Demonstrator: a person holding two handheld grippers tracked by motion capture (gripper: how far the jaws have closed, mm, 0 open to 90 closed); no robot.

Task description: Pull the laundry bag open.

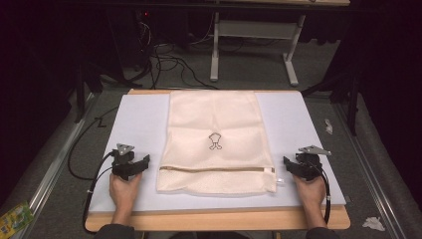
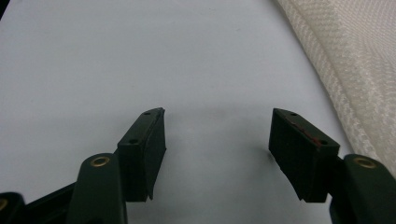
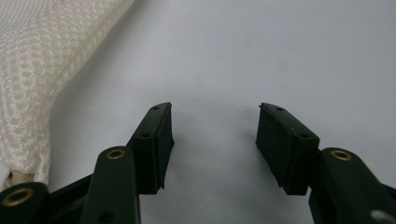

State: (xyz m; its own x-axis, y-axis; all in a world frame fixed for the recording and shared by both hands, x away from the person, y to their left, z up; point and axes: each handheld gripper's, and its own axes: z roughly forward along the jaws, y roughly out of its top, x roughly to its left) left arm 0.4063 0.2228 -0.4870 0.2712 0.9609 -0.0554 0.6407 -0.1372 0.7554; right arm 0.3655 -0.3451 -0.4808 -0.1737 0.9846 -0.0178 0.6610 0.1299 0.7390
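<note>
A cream mesh laundry bag (image 1: pixel 215 142) lies flat in the middle of the pale mat (image 1: pixel 139 124), with a zipper line near its front edge and a small dark emblem at its centre. My left gripper (image 1: pixel 133 163) rests on the mat just left of the bag's front corner, open with nothing between its jaws. In the left gripper view the gripper (image 2: pixel 217 135) stands over bare mat, the bag's edge (image 2: pixel 355 60) off to the right. My right gripper (image 1: pixel 293 167) sits open to the right of the bag. The right gripper view has the gripper (image 3: pixel 215 130) above bare mat with the bag (image 3: pixel 42 60) at left.
The mat covers a wooden table (image 1: pixel 214 220). Cables (image 1: pixel 169 62) and a white desk frame (image 1: pixel 254 45) stand on the floor behind. A green packet (image 1: pixel 14 217) lies on the floor at front left, and crumpled paper (image 1: pixel 373 223) at front right.
</note>
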